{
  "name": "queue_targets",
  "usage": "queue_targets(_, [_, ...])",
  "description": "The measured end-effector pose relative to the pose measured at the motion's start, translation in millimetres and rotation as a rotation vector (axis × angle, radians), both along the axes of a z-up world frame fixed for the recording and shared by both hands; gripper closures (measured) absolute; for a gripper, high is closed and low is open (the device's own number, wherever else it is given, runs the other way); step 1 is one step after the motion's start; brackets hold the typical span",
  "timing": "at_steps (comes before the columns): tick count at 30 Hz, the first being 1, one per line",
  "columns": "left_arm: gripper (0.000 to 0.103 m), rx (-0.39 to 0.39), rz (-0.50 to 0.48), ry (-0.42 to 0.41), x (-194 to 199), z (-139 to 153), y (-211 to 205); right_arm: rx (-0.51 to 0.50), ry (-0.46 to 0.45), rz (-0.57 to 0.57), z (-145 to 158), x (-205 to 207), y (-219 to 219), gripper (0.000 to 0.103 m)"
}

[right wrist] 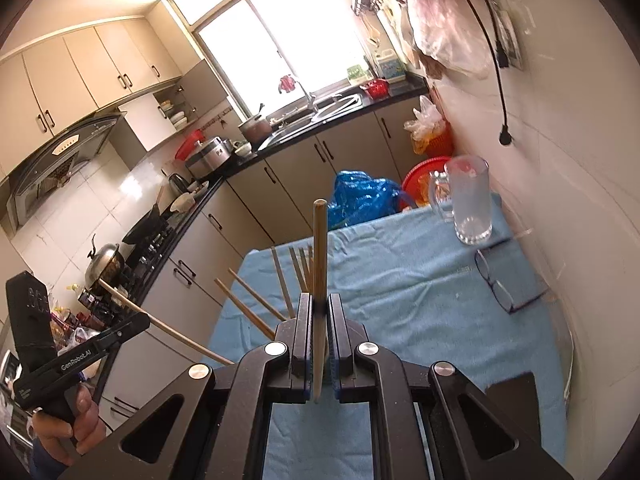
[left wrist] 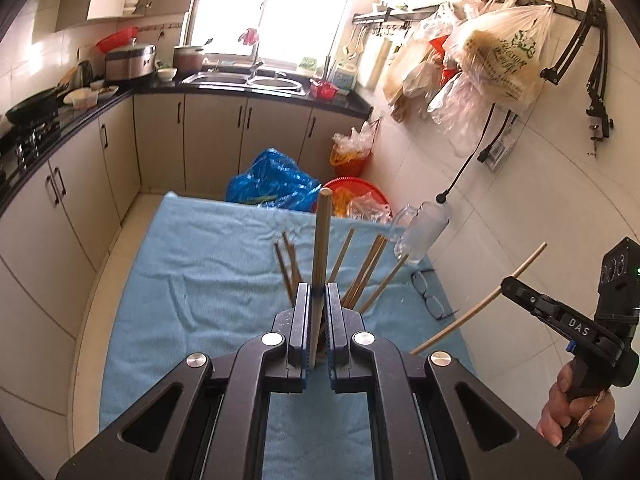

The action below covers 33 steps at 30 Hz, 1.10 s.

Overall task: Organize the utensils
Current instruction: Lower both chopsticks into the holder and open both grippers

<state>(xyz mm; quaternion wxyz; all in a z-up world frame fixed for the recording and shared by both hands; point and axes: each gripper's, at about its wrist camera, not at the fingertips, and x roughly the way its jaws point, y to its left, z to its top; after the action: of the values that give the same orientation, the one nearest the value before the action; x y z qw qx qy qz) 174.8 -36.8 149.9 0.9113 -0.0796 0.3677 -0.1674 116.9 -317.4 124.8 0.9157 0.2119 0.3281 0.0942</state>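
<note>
My left gripper (left wrist: 318,292) is shut on a wooden chopstick (left wrist: 322,240) that points up above the blue cloth (left wrist: 192,280). Several more chopsticks (left wrist: 362,276) lie on the cloth just beyond its fingertips. My right gripper (right wrist: 319,300) is shut on another chopstick (right wrist: 320,264), held upright over the cloth (right wrist: 400,280). Loose chopsticks (right wrist: 256,300) lie to its left. A clear glass mug (right wrist: 470,204) stands at the far right of the cloth. In the left wrist view the right gripper (left wrist: 508,285) holds its pale chopstick (left wrist: 480,304) at the right; the mug (left wrist: 422,234) shows there too.
Black-framed glasses (right wrist: 504,284) lie on the cloth near the wall, also seen in the left wrist view (left wrist: 430,296). A blue plastic bag (left wrist: 276,180) and red basket (left wrist: 352,192) sit beyond the table. Kitchen cabinets and counter (left wrist: 100,112) run along the left; tiled wall at right.
</note>
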Motion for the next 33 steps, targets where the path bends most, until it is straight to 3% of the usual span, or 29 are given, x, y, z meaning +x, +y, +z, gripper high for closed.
queue_targets(7, [0.097,-0.003,0.007,-0.011,20.0,5.3,-7.7,-0.019,-0.032,0.007,16.1,26.9,15.3,0.096])
queue_targets(13, [0.097,0.005,0.017,0.005,36.4,-8.6,-16.3,-0.05,-0.043,0.003,13.5,47.7,33.0,0.096])
queue_targets(23, [0.097,0.017,0.001,0.069,49.1,-46.4,-24.5,-0.1,0.05,0.016,-32.3,72.2,49.8,0.096])
queue_targets(33, [0.097,0.041,0.012,0.098,50.5,-64.6,-22.4,-0.108,0.121,0.041,-62.7,82.7,56.7,0.095])
